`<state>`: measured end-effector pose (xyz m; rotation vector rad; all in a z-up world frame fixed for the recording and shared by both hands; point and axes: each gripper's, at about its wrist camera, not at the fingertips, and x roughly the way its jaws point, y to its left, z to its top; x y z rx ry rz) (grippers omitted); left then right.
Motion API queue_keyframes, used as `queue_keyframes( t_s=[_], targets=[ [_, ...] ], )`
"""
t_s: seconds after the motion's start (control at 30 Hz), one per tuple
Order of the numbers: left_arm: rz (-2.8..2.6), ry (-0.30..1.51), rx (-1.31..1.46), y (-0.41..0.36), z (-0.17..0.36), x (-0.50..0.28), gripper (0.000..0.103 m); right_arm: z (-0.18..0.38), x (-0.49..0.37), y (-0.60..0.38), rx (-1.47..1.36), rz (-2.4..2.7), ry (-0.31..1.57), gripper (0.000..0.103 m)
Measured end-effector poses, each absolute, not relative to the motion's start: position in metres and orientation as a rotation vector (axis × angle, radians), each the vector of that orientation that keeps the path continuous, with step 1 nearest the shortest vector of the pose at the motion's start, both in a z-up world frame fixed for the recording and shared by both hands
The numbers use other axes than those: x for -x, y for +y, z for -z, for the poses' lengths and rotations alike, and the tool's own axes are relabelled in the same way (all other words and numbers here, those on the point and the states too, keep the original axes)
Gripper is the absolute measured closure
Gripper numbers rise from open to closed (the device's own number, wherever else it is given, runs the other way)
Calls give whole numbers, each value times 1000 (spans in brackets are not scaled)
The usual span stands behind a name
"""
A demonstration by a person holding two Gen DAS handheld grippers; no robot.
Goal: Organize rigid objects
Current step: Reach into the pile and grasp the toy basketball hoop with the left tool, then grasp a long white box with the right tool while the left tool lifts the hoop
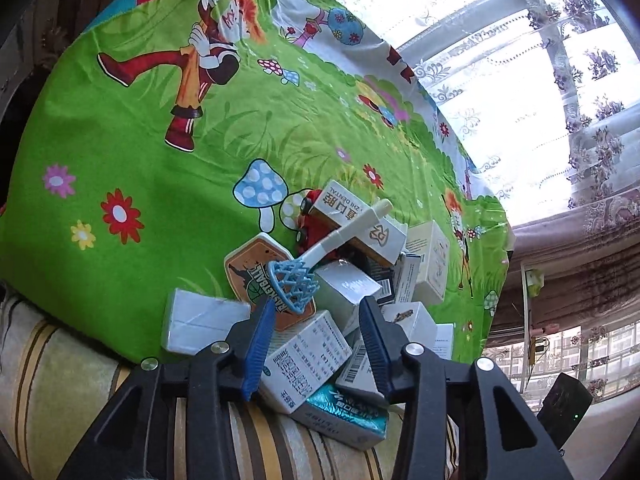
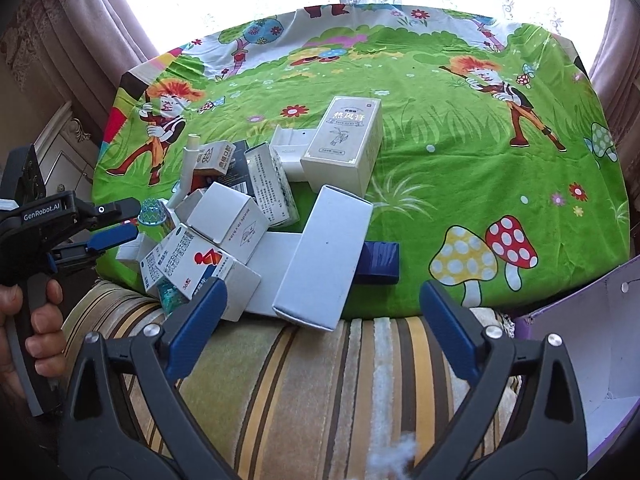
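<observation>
A pile of small cartons lies at the near edge of a green cartoon cloth [image 1: 132,152]. On it rests a toy basketball hoop [image 1: 294,280] with a blue net, a white pole and an orange backboard [image 1: 256,272]. My left gripper [image 1: 316,308] hangs over the pile's left end, jaws partly apart. A white medicine box [image 1: 308,356] shows between its fingers, and the pads do not press on it. In the right wrist view that left gripper [image 2: 128,220] sits beside the hoop [image 2: 154,210]. My right gripper [image 2: 322,292] is wide open and holds nothing, just in front of a long white box [image 2: 324,248].
A tall white box [image 2: 348,140], a dark blue box [image 2: 380,260] and a red toy car [image 1: 310,224] belong to the pile. A striped cushion [image 2: 320,380] lies in front. An open purple box [image 2: 580,340] stands at the right. A person's hand [image 2: 40,320] holds the left handle.
</observation>
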<state>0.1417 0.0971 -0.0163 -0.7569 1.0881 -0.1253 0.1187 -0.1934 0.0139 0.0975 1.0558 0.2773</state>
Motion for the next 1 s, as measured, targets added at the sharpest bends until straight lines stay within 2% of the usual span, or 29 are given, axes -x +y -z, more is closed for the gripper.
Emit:
queue_keyframes(
  t_s=[0.1, 0.17, 0.23, 0.3, 0.83, 1.0],
  targets=[
    [118, 1110, 762, 97, 23, -154, 59, -7, -124, -190, -94, -283, 1086, 21],
    [124, 1126, 752, 95, 27, -160, 78, -4, -125, -189, -97, -303, 1102, 34],
    [129, 1133, 752, 93, 31, -164, 82, -1, -125, -189, -104, -315, 1114, 56],
    [129, 1130, 731, 90, 30, -169, 85, 1, -125, -191, -120, -326, 1117, 59],
    [-78, 1085, 493, 98, 14, -211, 86, 0, -121, -195, -140, -352, 1093, 60],
    [22, 1029, 591, 97, 3, -213, 87, 0, -119, -193, -129, -357, 1090, 60]
  ],
)
